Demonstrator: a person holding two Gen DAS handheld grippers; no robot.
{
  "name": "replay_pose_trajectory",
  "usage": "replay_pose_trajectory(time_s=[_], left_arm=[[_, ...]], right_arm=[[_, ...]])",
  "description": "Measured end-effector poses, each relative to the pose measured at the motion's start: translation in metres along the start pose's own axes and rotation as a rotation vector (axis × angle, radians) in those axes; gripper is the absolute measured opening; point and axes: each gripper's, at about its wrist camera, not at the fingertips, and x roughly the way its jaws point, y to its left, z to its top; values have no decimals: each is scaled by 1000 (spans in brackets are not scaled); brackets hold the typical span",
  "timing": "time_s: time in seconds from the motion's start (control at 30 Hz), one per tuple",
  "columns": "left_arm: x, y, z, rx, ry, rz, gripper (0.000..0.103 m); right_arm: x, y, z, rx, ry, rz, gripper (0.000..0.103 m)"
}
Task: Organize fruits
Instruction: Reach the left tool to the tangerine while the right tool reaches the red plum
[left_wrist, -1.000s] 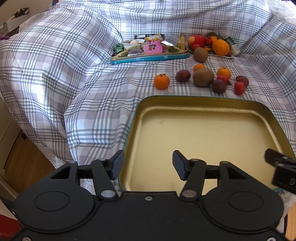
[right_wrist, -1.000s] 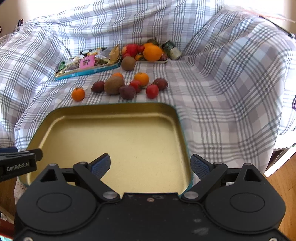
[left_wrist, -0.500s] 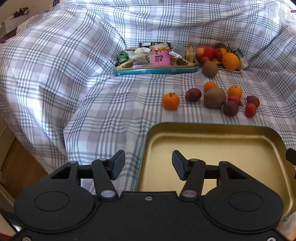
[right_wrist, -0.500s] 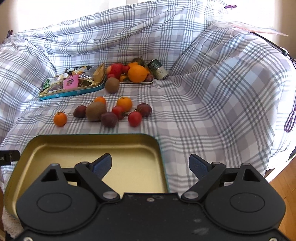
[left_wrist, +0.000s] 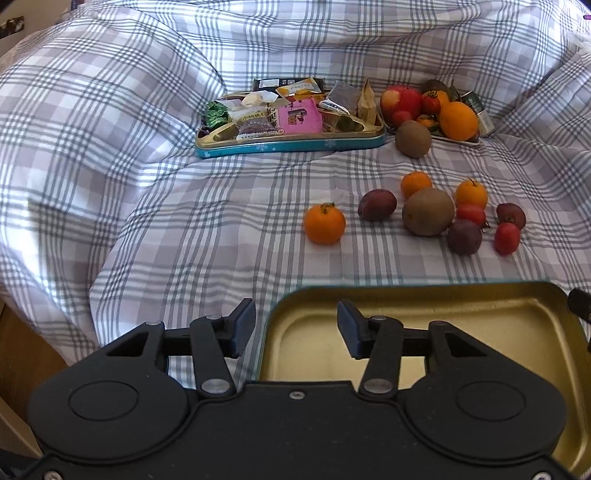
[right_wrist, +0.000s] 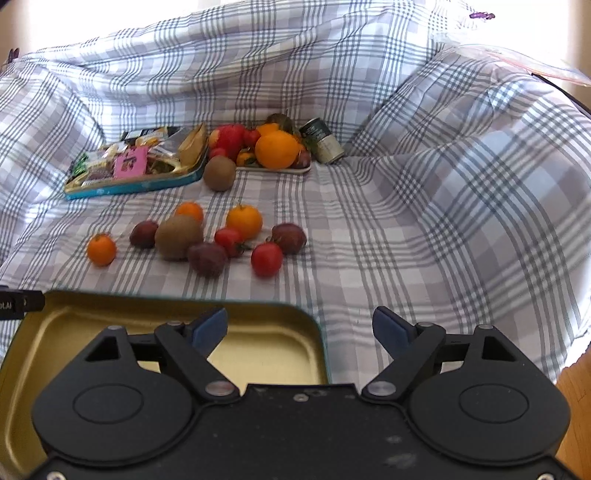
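Note:
An empty gold tin tray (left_wrist: 480, 291) lies on the checked cloth at the near edge. My left gripper (left_wrist: 295, 328) straddles its left rim, the jaws closing, pads apart from the metal. My right gripper (right_wrist: 299, 328) straddles the tray's (right_wrist: 147, 300) right rim, its jaws also closing without touching it. Beyond the tray lie loose fruits: a mandarin (left_wrist: 324, 224), a kiwi (left_wrist: 427, 211), a dark plum (left_wrist: 376, 205), red tomatoes (right_wrist: 266, 259) and more oranges (right_wrist: 243, 220).
A blue tin of wrapped snacks (left_wrist: 288, 146) stands at the back, with a second kiwi (left_wrist: 413, 138) beside it. A white plate (right_wrist: 273, 170) piled with fruit and a tipped can (right_wrist: 325, 146) lie behind. Bulging cloth rises on both sides; wood floor shows at the right (right_wrist: 576, 387).
Both grippers have drawn back toward the near edge, so the tray sits lower in each view and more cloth shows. Both pairs of jaws have narrowed.

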Motion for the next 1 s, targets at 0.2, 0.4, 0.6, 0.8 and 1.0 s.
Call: replay_pose_trajectory(time_s=[0.2,0.4,0.6,0.8,1.0], left_arm=[[16,0,17,14,-7,-15,56],[38,-4,34,37,-1,-23,56],[55,-4,47,45,18,-29,56],[68,-10,55,66,44,-59,56],[82,-18,58,78,63,-66,56]], right_arm=[[23,-3,21,24,37,15,84],[49,0,37,42,80,52,81],[70,10,52,-39,68,35,80],[90,4,63,-5,81,60,77],[109,-7,69,32,99,43,77]])
